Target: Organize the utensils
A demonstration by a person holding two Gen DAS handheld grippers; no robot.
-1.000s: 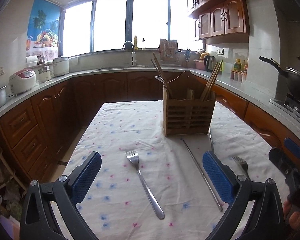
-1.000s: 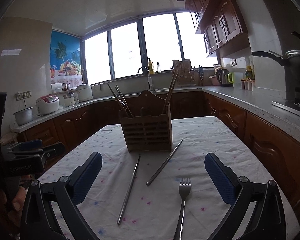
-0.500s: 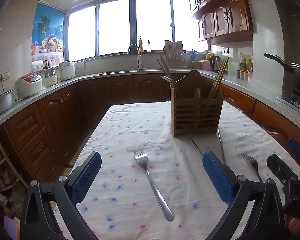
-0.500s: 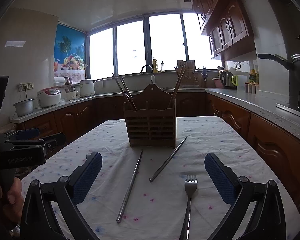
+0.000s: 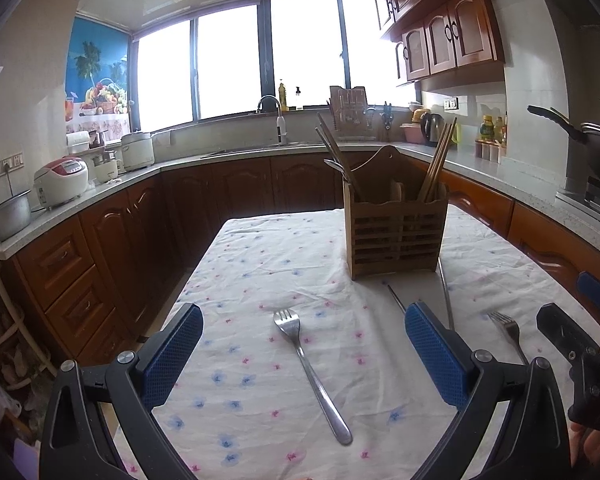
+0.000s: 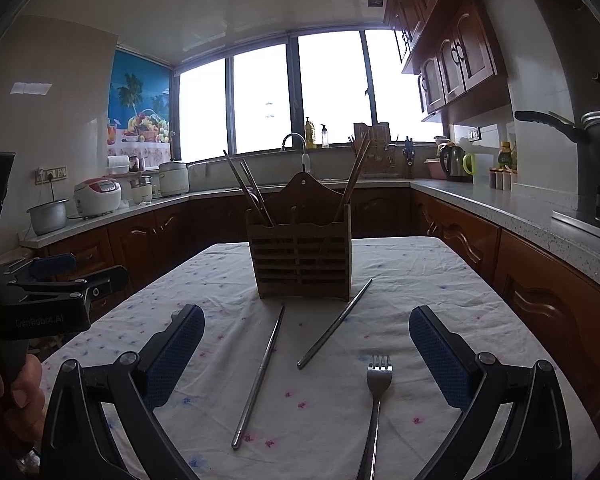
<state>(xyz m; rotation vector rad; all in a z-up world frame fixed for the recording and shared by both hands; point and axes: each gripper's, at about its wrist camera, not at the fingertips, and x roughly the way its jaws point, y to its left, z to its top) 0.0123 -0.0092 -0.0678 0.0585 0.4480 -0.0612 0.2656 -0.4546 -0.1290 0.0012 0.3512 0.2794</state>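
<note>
A slatted wooden utensil holder (image 5: 396, 232) (image 6: 302, 258) stands on the flowered tablecloth with wooden chopsticks (image 5: 436, 160) leaning out of it. One steel fork (image 5: 310, 368) lies between the fingers of my left gripper (image 5: 304, 354), which is open and empty above the cloth. My right gripper (image 6: 306, 356) is also open and empty. Two metal chopsticks (image 6: 262, 372) (image 6: 334, 324) lie apart in front of the holder, and a second fork (image 6: 376, 396) lies to their right, near the right finger. The left gripper's body (image 6: 44, 300) shows at the right wrist view's left edge.
The table (image 5: 260, 256) stands in a U-shaped kitchen with brown cabinets (image 5: 112, 240) close on the left and right (image 6: 540, 292). Rice cookers (image 5: 62, 180) sit on the left counter. A pan (image 5: 596, 144) is on the stove at right. A hand (image 6: 8, 392) holds the left tool.
Both grippers have risen and tipped upward a little, so the holder and utensils sit lower in each view. Nothing on the table has moved and both grippers stay open.
</note>
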